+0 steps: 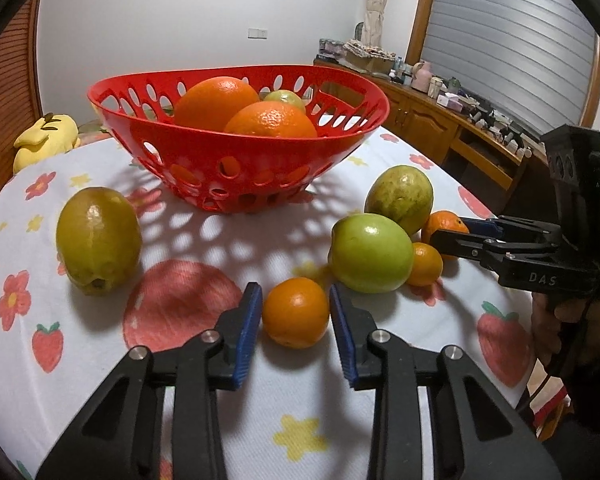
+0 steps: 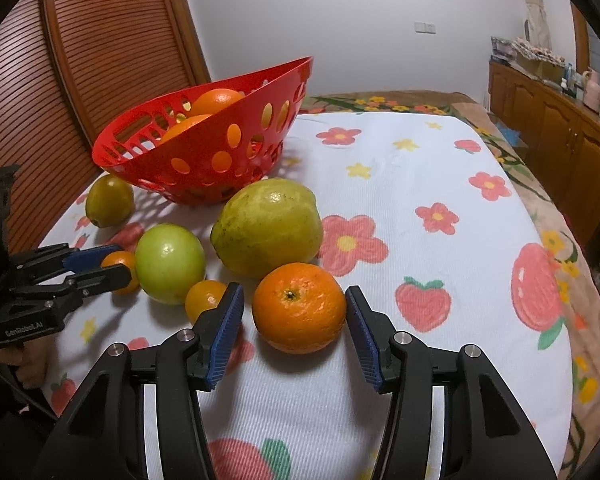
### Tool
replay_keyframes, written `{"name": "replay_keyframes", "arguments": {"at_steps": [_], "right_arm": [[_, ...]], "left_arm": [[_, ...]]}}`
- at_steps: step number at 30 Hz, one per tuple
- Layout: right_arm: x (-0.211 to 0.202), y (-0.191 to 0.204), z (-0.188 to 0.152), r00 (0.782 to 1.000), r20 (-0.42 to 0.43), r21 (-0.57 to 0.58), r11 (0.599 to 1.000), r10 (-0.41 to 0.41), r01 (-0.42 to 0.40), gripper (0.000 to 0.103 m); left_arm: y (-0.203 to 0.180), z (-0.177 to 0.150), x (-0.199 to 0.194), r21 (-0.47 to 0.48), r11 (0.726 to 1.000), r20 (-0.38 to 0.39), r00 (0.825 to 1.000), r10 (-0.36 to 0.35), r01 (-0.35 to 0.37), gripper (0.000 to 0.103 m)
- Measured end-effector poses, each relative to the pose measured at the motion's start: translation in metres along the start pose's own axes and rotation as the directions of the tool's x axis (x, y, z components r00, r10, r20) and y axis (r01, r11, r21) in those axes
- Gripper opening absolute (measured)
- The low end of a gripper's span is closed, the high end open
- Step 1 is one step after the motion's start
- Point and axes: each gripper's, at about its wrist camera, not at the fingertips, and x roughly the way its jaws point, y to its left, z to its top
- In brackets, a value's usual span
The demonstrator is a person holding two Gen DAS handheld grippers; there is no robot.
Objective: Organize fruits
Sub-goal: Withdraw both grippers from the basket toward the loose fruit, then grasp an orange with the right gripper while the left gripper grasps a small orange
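1. The red basket (image 1: pixel 236 168) stands on the flower-print bench (image 1: pixel 204 248) and holds two large oranges (image 1: pixel 216 100) and a green fruit (image 1: pixel 286 98).
2. The left gripper (image 1: pixel 294 308) is spread wide around a small orange (image 1: pixel 296 312), its pads not touching it.
3. The right gripper (image 2: pixel 296 312) is likewise open around a bigger orange (image 2: pixel 299 307).
4. Green fruits (image 2: pixel 266 226) lie loose near the basket.
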Motion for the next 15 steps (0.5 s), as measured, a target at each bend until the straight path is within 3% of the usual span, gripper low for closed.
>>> {"name": "replay_keyframes", "arguments": {"at_steps": [6, 10, 15], "right_arm": [[0.0001, -0.0014, -0.0001, 1.000, 0.003, 0.010, 1.000, -0.003, 0.003, 0.047], [0.0004, -0.0015, 0.0000, 1.000, 0.004, 0.010, 1.000, -0.003, 0.003, 0.047], [0.0006, -0.0013, -0.0003, 1.000, 0.003, 0.010, 1.000, -0.003, 0.003, 0.047]], "left_arm": [[-0.0014, 0.0003, 0.0002, 0.006, 1.000, -0.002, 1.000, 0.007, -0.007, 0.032], [-0.0035, 0.0007, 0.0058, 0.016, 1.000, -0.032, 0.999, 0.008, -0.008, 0.041], [-0.0051, 0.0000, 0.0091, 0.025, 1.000, -0.049, 0.999, 0.006, -0.004, 0.041]]}}
